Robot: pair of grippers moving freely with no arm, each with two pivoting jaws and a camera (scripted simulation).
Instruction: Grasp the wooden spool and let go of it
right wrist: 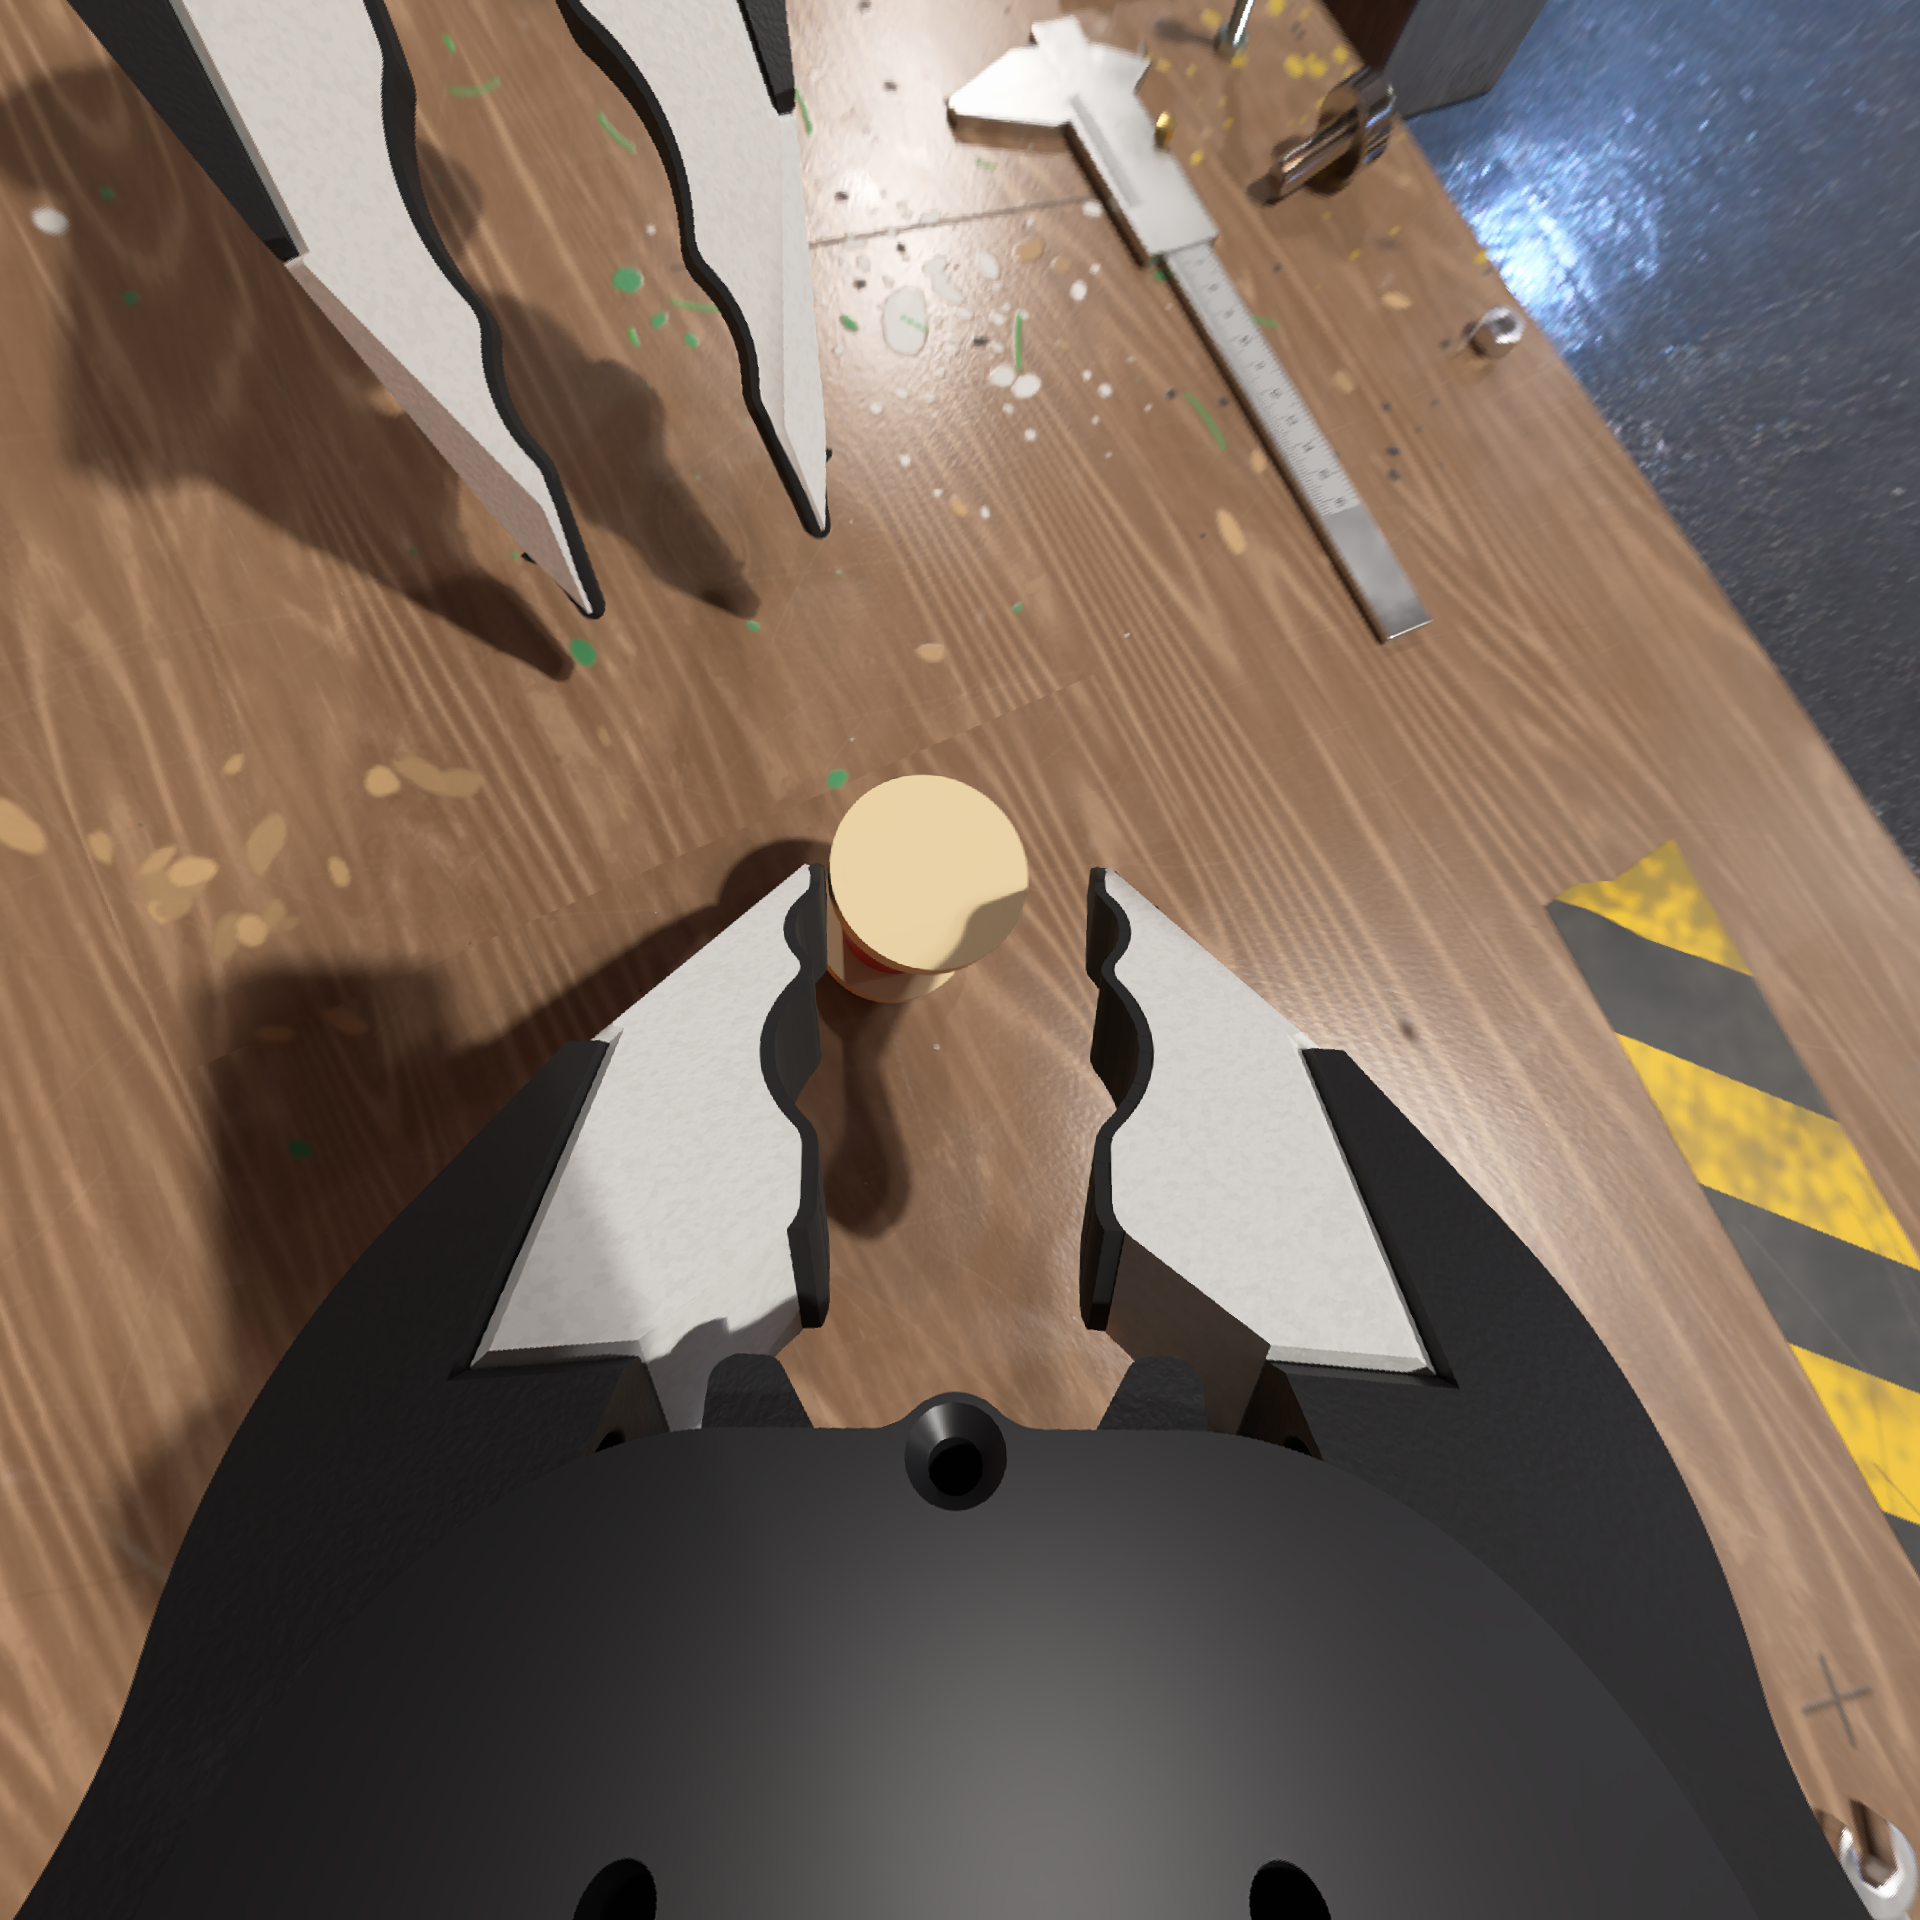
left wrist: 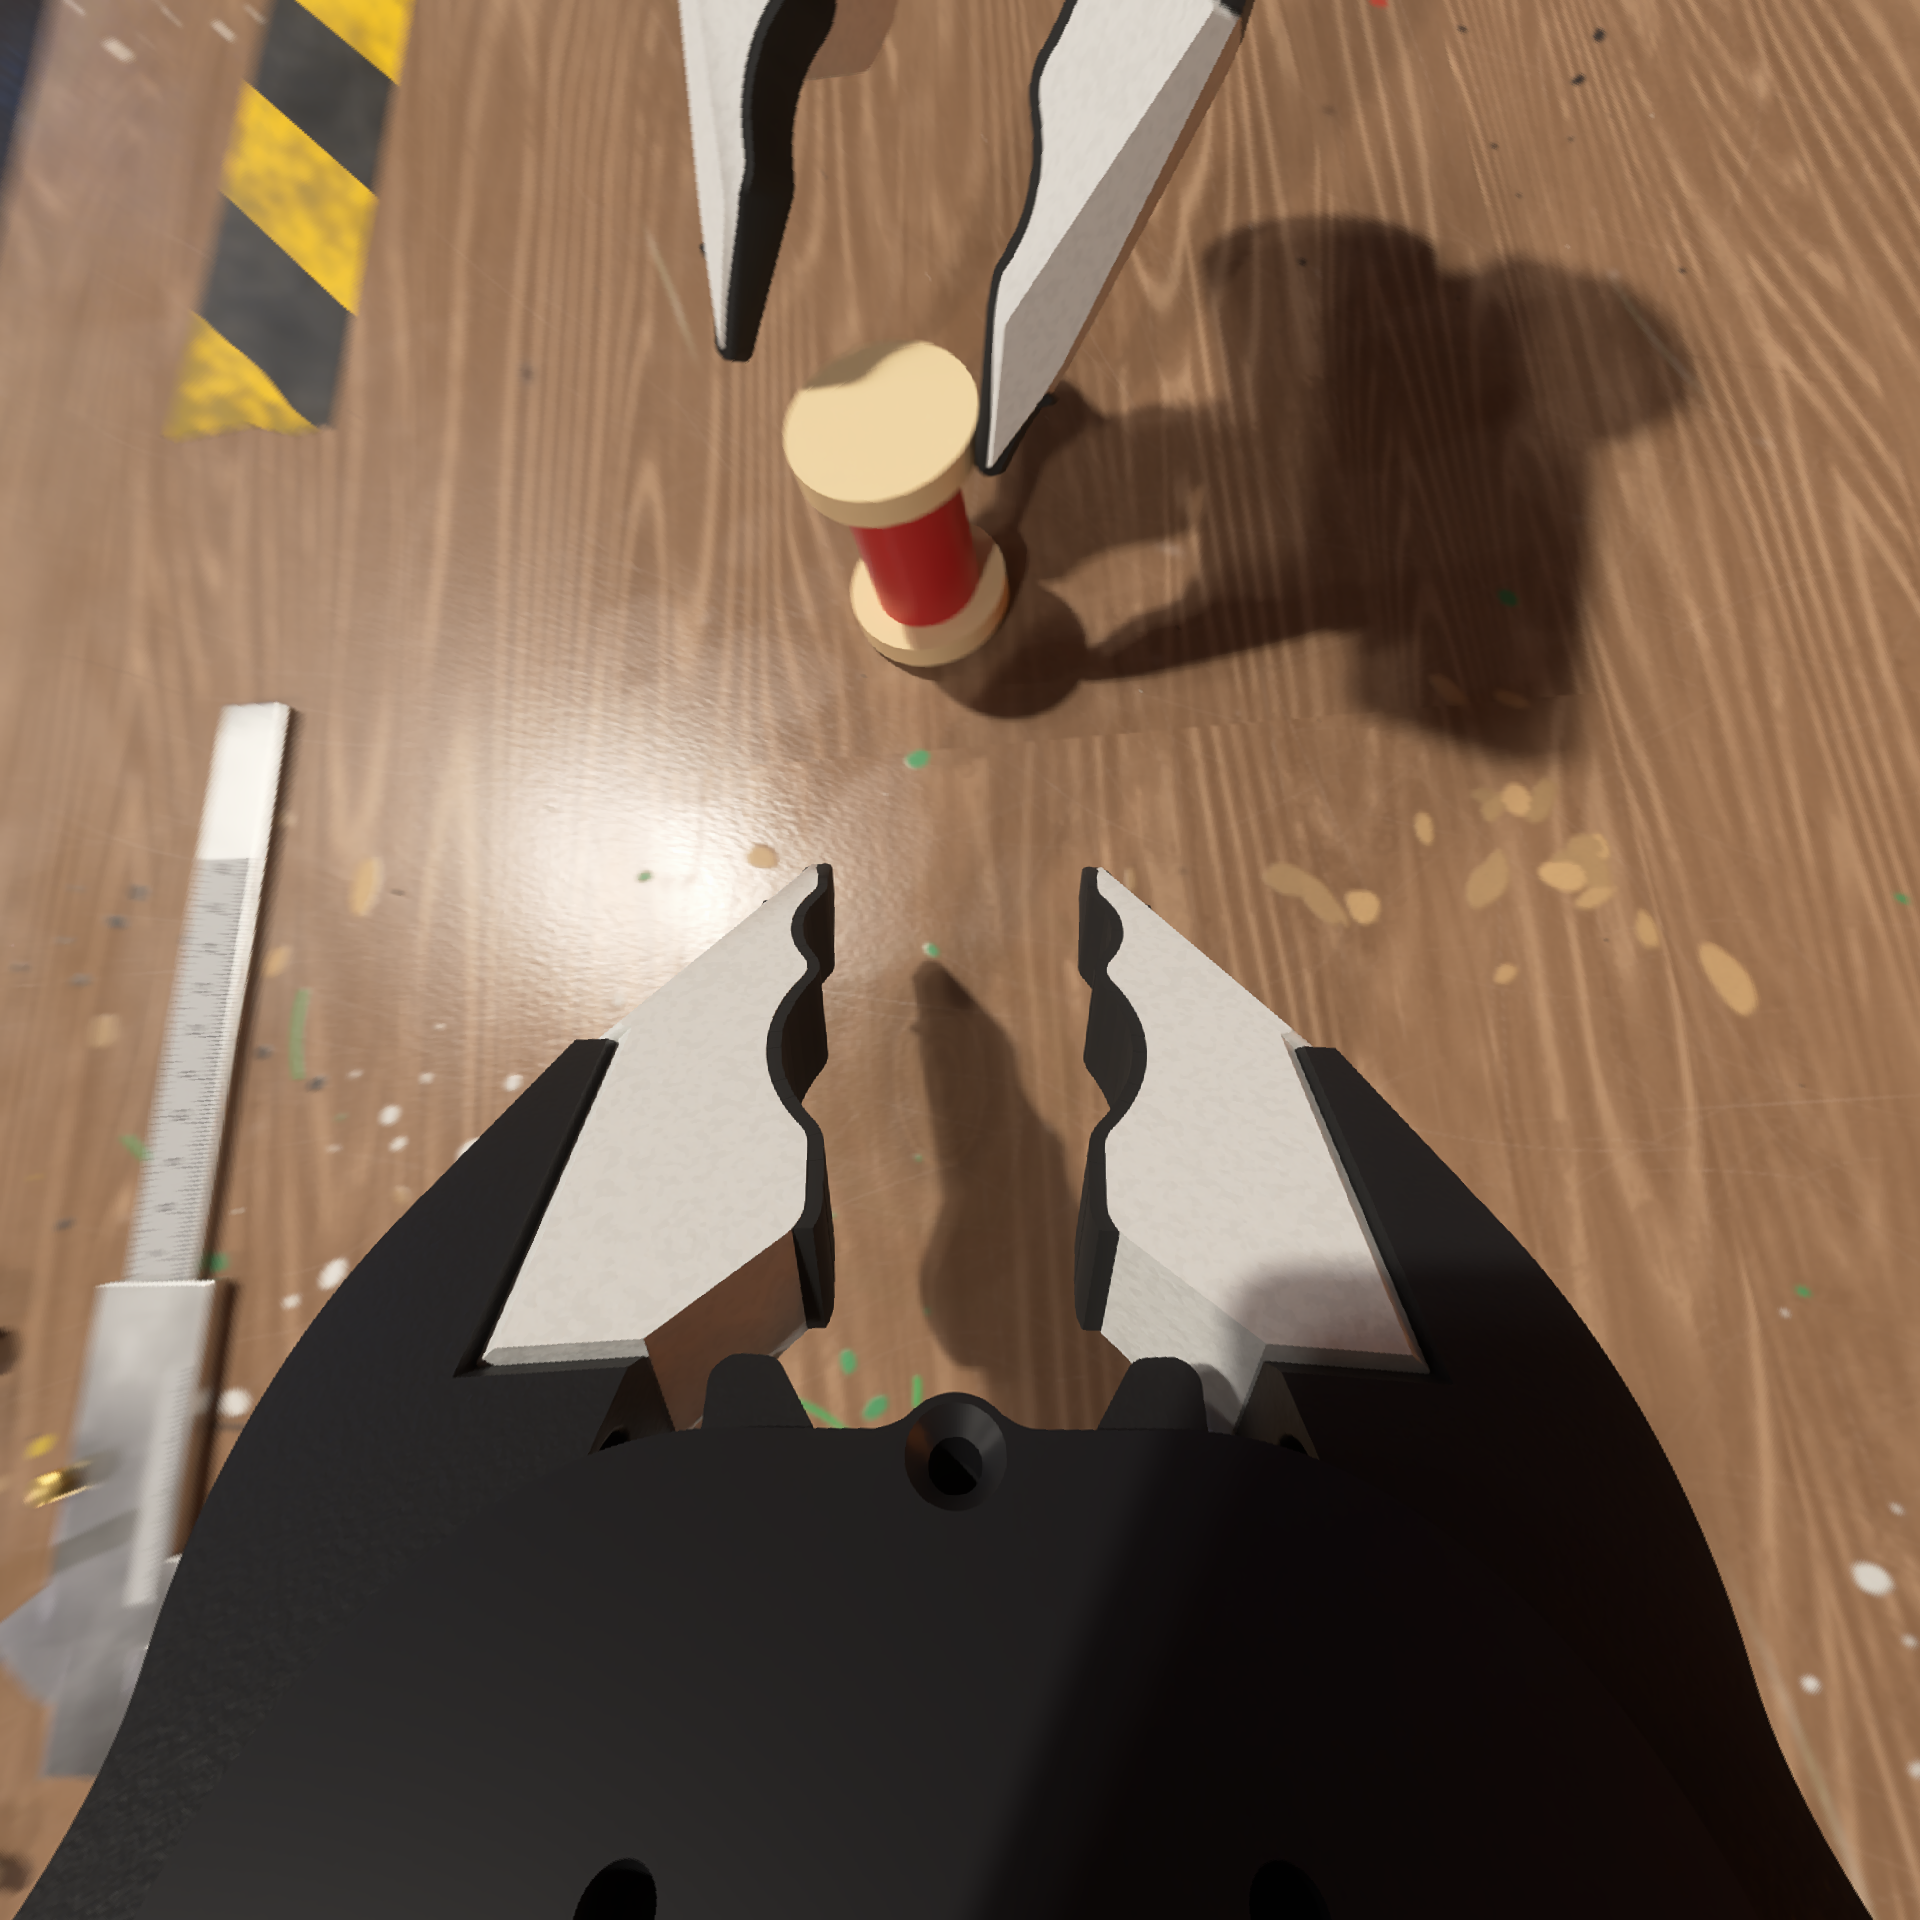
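Observation:
The wooden spool (left wrist: 902, 499) stands upright on the wooden table, with pale wooden ends and red thread on its core. In the right wrist view the spool (right wrist: 928, 883) sits just beyond my fingertips, close against the left finger. My right gripper (right wrist: 951, 878) is open and hovers over it; it also shows in the left wrist view (left wrist: 862, 405), its fingers on either side of the spool's top. My left gripper (left wrist: 954, 878) is open and empty, some way short of the spool, and shows in the right wrist view (right wrist: 707, 571) above the table.
A metal caliper (left wrist: 177, 1195) lies at the left, also in the right wrist view (right wrist: 1226, 312). Yellow-black hazard tape (left wrist: 291, 218) marks the table near its edge (right wrist: 1766, 1143). Small metal parts (right wrist: 1325, 145) lie near the caliper. Paint specks dot the wood.

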